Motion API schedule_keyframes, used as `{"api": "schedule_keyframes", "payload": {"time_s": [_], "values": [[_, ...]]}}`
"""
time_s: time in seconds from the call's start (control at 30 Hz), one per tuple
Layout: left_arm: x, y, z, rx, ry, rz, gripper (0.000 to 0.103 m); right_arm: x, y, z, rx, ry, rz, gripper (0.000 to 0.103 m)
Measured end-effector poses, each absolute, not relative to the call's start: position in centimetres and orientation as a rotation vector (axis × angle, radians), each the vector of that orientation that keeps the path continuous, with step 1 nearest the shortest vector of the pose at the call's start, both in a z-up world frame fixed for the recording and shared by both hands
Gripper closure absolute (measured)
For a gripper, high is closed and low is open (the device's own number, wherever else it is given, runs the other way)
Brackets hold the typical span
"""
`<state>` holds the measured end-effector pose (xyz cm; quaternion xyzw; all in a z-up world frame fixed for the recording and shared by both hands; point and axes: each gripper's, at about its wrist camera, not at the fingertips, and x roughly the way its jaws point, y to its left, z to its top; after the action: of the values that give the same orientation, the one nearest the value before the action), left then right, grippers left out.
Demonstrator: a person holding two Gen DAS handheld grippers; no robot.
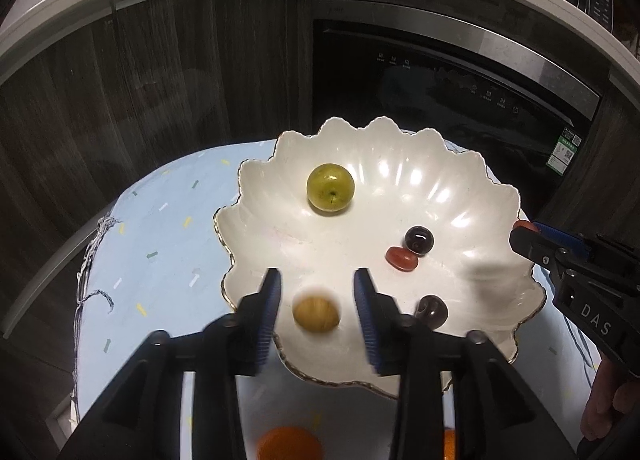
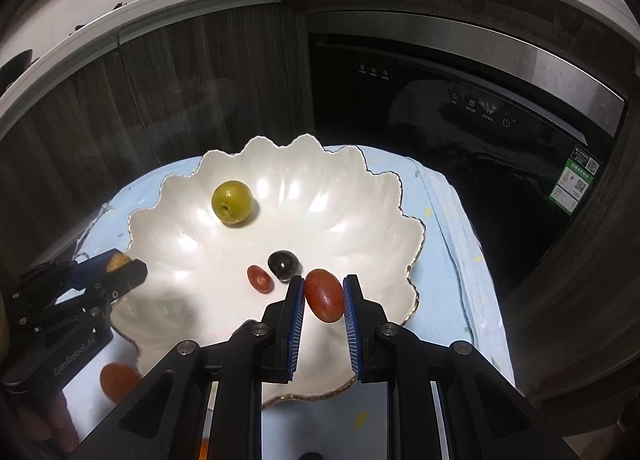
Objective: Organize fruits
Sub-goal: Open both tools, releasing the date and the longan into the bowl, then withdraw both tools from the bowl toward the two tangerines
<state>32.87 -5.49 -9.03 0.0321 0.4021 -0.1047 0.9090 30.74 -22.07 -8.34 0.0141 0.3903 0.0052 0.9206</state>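
A white scalloped bowl (image 1: 400, 188) (image 2: 340, 220) holds a green round fruit (image 1: 330, 188) (image 2: 232, 202), a dark grape (image 1: 418, 239) (image 2: 283, 265) and a small red fruit (image 1: 401, 258) (image 2: 260, 278). Another dark grape (image 1: 431, 310) lies near the bowl's front. My left gripper (image 1: 318, 280) is open over the bowl's left side, and a blurred tan fruit (image 1: 317, 314) (image 2: 118, 261) sits between its fingers. My right gripper (image 2: 323, 285) is shut on an oval red fruit (image 2: 324, 295) above the bowl's front right; it also shows in the left wrist view (image 1: 520, 234).
The bowl stands on a pale blue cloth (image 1: 160, 244) (image 2: 448, 260) over a small round table. An orange fruit (image 1: 289, 445) (image 2: 118, 380) lies on the cloth in front of the bowl. Dark cabinet fronts and a black oven (image 1: 440, 92) stand close behind.
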Motion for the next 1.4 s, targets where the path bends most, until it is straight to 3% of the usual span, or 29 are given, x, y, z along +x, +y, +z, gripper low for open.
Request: {"api": "schedule_keyframes", "payload": {"time_s": [0.13, 0.2, 0.3, 0.53, 1.4], "values": [[32.7, -5.3, -8.8, 0.072, 0.825, -0.208, 0.053, 30.7, -22.1, -8.3, 0.033, 0.807, -0.006, 0.079], [32.5, -5.1, -8.6, 0.068, 0.815, -0.202, 0.046, 30.7, -22.1, -8.2, 0.034, 0.803, -0.015, 0.053], [32.2, -4.9, -8.2, 0.071, 0.803, -0.194, 0.04, 30.1, -22.2, -7.5, 0.035, 0.766, -0.036, 0.037], [31.5, -4.4, -7.3, 0.068, 0.776, -0.174, 0.024, 29.7, -22.1, -6.5, 0.028, 0.746, -0.052, 0.036], [27.6, -2.2, -4.7, 0.05, 0.715, -0.153, 0.023, 26.2, -20.1, -3.9, 0.0, 0.687, -0.042, 0.036]]}}
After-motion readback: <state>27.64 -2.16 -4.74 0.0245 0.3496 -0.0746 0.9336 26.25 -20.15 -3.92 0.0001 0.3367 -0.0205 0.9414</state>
